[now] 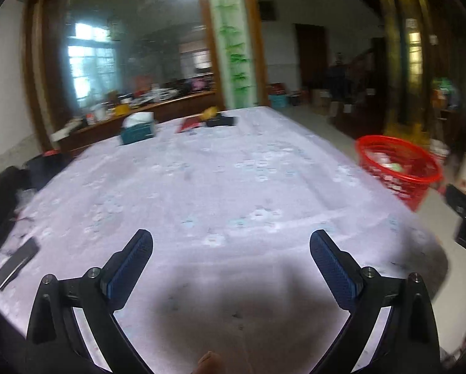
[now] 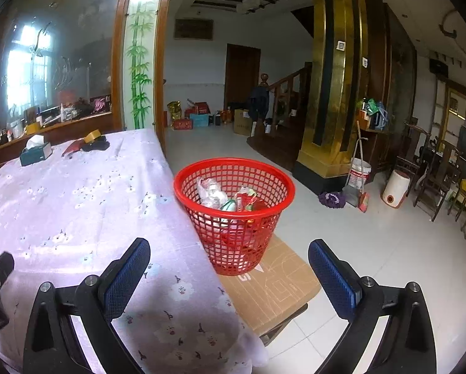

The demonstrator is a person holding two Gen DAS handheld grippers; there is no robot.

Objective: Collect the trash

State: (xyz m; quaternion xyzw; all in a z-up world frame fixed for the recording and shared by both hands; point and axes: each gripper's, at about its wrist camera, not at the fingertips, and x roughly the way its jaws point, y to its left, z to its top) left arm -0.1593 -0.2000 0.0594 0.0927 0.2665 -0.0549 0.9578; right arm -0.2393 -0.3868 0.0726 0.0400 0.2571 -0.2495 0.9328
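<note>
Black tongs (image 1: pixel 231 241), blue mesh-textured pads (image 2: pixel 125 275), silver screws.

The left wrist view sits low over the near edge of the bench (image 1: pixel 220 187), looking along its cloth and slightly down. The right wrist view looks from the bench's right corner, close to the red basket (image 2: pixel 236 215) on the floor side. Both share the bench, the basket (image 1: pixel 398 168) and the tissue box (image 1: pixel 138 132).

Daylight from window (image 2: pixel 27 71); left view motion-blurred, right sharp; fisheye-dark corners.
</note>
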